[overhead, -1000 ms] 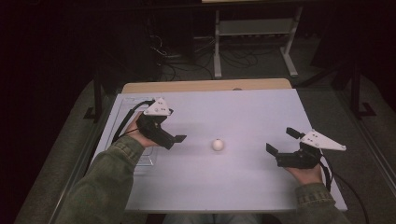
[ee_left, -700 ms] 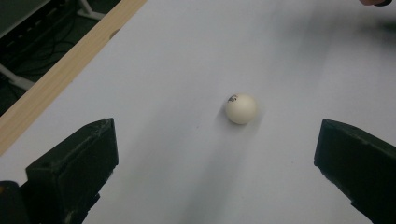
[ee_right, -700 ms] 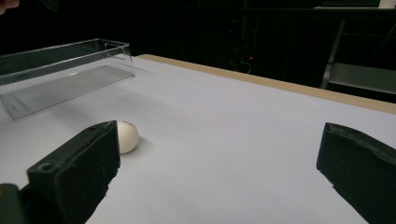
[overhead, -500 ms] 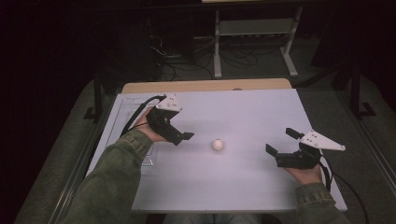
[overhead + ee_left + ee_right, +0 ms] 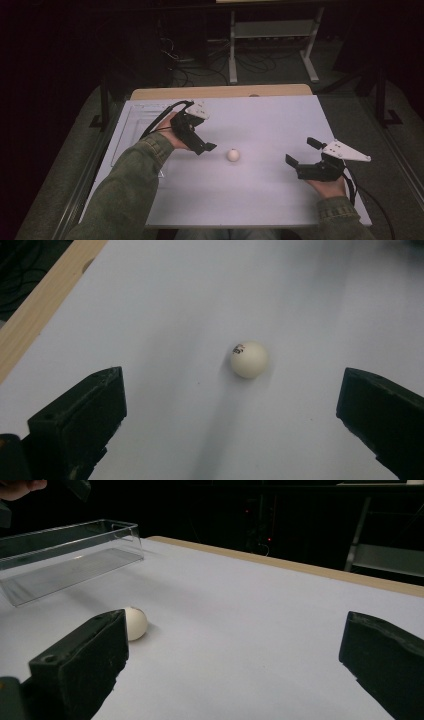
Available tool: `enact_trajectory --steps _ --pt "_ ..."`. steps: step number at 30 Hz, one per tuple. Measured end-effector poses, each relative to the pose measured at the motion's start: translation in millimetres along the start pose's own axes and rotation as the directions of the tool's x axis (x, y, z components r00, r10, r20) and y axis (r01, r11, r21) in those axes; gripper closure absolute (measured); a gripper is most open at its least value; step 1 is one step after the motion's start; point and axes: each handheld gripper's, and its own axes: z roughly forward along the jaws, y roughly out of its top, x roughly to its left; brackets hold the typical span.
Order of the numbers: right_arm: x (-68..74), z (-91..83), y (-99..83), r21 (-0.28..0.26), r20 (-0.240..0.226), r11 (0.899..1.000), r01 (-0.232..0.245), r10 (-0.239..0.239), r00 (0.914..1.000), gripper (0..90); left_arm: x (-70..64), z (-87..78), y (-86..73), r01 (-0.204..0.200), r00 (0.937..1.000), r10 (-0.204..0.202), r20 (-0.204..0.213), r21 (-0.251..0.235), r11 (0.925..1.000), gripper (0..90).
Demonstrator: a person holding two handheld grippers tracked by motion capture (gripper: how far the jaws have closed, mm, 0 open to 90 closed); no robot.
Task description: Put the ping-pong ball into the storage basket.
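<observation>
Since the left gripper hangs just beside the ball with its jaws spread wide and nothing between them, the step in hand looks like a grasp of that ball. The ball sits on the bare white tabletop near its middle, at about 3 o'clock from the left gripper in the high view. In the left gripper view the ball lies ahead of the jaws and slightly right of the midline between them, so the gripper would do well to shift a little toward its own right until the ball is centred, then come down so the jaws straddle it at its widest girth. A smooth round ball will likely roll at the first one-sided touch; closing slowly, with both jaws meeting it together and low enough not to squeeze it upward, seems the safer way. The right gripper rests well apart at about 3 o'clock from the ball, its jaws also wide open and empty; in its own view the ball shows just past its left jaw. There is open room all round: the tabletop is bare between the two grippers and toward the near edge at 6 o'clock. A clear tray lies at the left side, around 9 to 10 o'clock from the ball, behind the left hand, and the wooden far edge runs along 12 o'clock. A ball knocked loose could run far before any edge stops it, since nothing stands in the way.
</observation>
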Motion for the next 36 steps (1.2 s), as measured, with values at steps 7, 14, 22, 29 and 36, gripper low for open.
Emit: enact_trajectory --steps 7,14,22,29,36 --pt "0.9 0.4 -0.4 0.007 -0.005 1.000 0.003 -0.003 1.0000 0.0 0.6 9.0 7.6 -0.033 0.9990 0.033 0.032 0.027 0.9991 0.0" --pt "0.7 1.1 -0.8 0.010 -0.010 1.000 0.009 -0.009 0.9999 0.0 4.7 16.7 9.7 -0.051 0.9973 0.046 0.056 0.082 0.9954 0.0" --pt "1.5 1.8 -1.6 0.020 -0.013 1.000 0.012 -0.011 0.9998 0.0 7.0 27.1 10.8 -0.059 0.9957 0.049 0.079 0.125 0.9905 0.0" --pt "1.9 1.7 -1.7 0.021 -0.016 1.000 0.013 -0.012 0.9998 0.0 6.2 34.8 14.1 -0.076 0.9938 0.062 0.092 0.163 0.9836 0.0" --pt "2.2 1.4 -1.9 0.022 -0.019 1.000 0.015 -0.014 0.9997 0.0 5.0 43.8 20.0 -0.111 0.9901 0.091 0.107 0.203 0.9729 0.0"
